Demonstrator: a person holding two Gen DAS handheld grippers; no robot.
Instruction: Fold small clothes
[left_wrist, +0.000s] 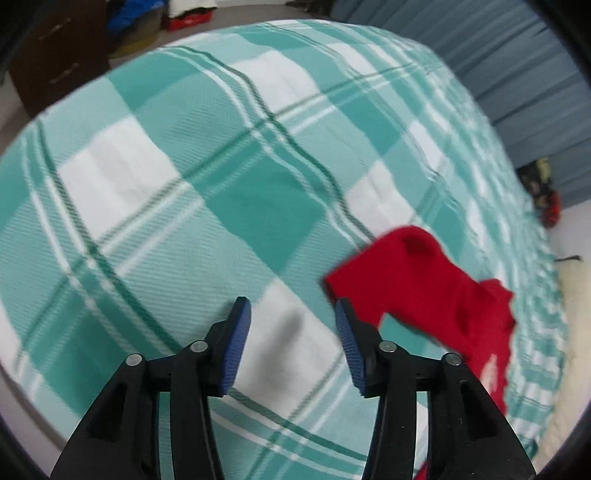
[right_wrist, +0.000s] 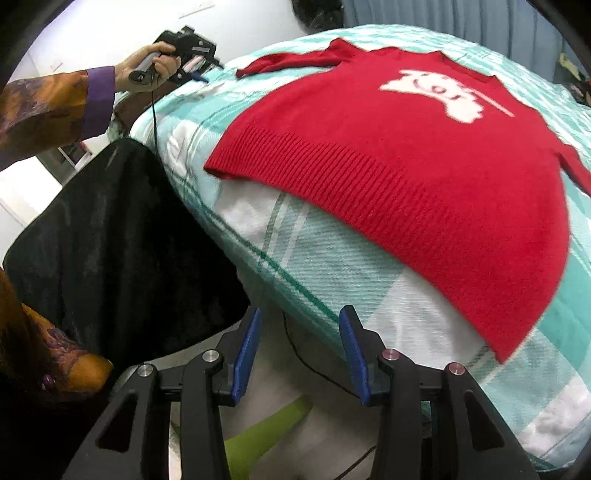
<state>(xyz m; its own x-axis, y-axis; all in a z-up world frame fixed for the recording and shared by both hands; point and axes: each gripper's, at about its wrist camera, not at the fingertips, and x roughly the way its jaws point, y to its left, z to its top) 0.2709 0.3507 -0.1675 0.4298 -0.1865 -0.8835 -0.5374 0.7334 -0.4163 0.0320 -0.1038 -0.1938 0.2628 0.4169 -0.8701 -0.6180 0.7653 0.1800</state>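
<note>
A bed (right_wrist: 325, 258) covered by a teal-and-white plaid blanket (left_wrist: 221, 184) is being shown in both wrist views, filling most of each frame. A small red sweater (right_wrist: 388, 166) is being seen lying flat and spread out on the blanket in the right wrist view, with its ribbed hem toward the camera near the bed's edge and a white motif (right_wrist: 436, 94) on its chest farther away. One sleeve (right_wrist: 288, 61) is being seen stretched out toward the far left of the bed. In the left wrist view, a red sleeve (left_wrist: 417, 284) of the sweater is being seen lying on the blanket, just to the right of the tongs and partly behind the right finger.

A black cloth (right_wrist: 110, 240) is being seen hanging beside the bed at the left of the right wrist view. Blue curtains (left_wrist: 517, 74) are being seen beyond the bed in the left wrist view.

The left tongs (left_wrist: 293, 347) are being held wide apart above the blanket, with nothing between the blue pads (left_wrist: 236, 350). The right tongs (right_wrist: 299, 356) are also being held wide apart, with nothing gripped, below the bed's near edge. The person's left hand (right_wrist: 147, 64) is being seen in the right wrist view, wrapped around the handle of the other gripper at the far corner of the bed.
</note>
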